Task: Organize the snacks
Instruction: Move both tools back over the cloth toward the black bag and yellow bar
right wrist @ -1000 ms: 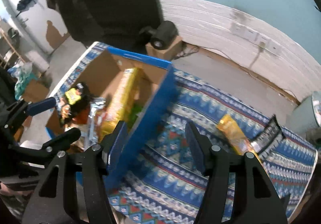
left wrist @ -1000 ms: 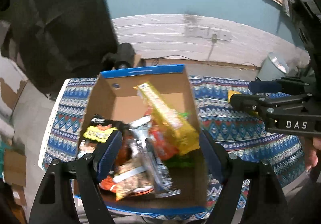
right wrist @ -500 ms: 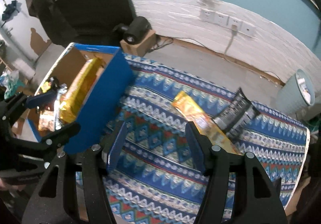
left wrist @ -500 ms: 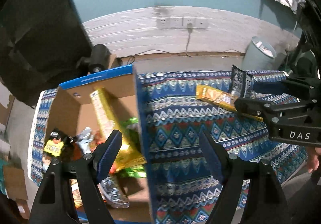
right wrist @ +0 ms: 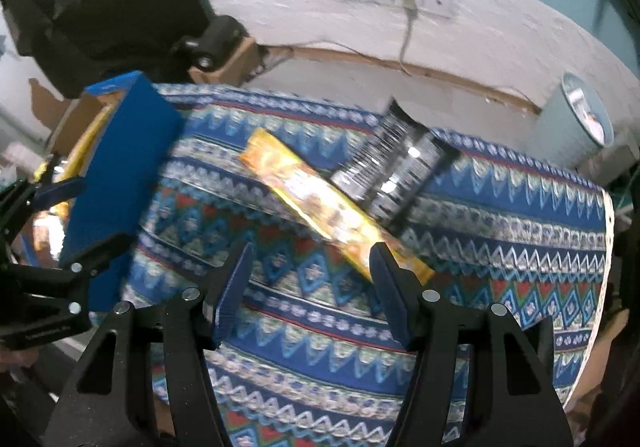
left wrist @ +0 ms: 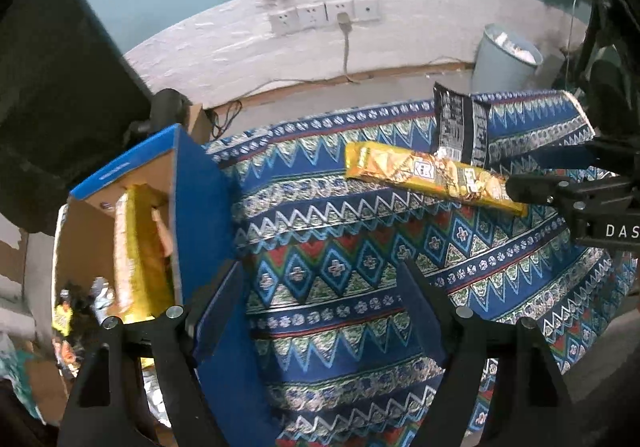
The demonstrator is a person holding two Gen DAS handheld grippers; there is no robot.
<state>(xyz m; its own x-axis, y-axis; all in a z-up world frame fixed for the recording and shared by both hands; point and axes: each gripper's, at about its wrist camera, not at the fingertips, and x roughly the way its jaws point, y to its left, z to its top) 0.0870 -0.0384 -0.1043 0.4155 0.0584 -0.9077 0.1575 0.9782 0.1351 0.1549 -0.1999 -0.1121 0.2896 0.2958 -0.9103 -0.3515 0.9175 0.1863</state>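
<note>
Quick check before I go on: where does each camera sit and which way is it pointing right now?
Left wrist: on the left gripper, angled down at the patterned cloth; its open fingers and the right gripper show.
Right wrist: on the right gripper, angled down; open fingers, left gripper at left.
Shared: blue box, yellow snack pack, black packet, bin.

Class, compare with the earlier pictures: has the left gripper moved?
Yes. The left gripper has swung rightwards, from above the blue box to over the patterned cloth.
</note>
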